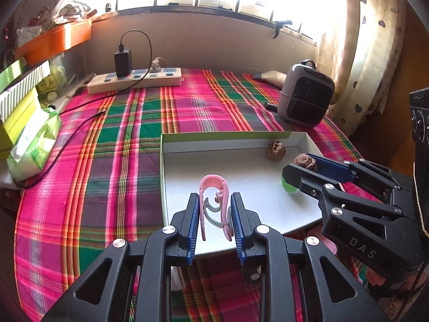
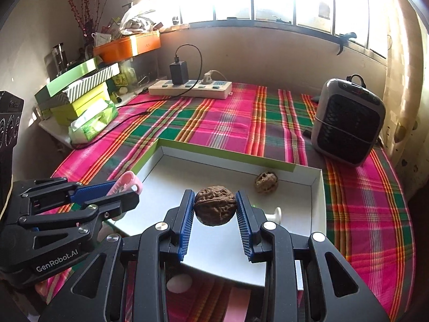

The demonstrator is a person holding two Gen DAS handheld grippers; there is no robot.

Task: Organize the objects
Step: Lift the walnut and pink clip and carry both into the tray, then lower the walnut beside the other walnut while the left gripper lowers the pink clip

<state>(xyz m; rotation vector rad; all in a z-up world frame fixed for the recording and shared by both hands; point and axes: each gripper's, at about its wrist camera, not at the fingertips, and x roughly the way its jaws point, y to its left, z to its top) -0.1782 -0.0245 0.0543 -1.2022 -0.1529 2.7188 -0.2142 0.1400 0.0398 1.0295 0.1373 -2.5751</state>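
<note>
Reading "GenRobot.AI", left gripper (image 2: 126, 187); "DAS", right gripper (image 1: 300, 163).

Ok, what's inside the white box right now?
Lying in the white box: one walnut near its far wall. A white peg-like piece and something green show partly behind the right gripper. The near floor is covered by both grippers.
</note>
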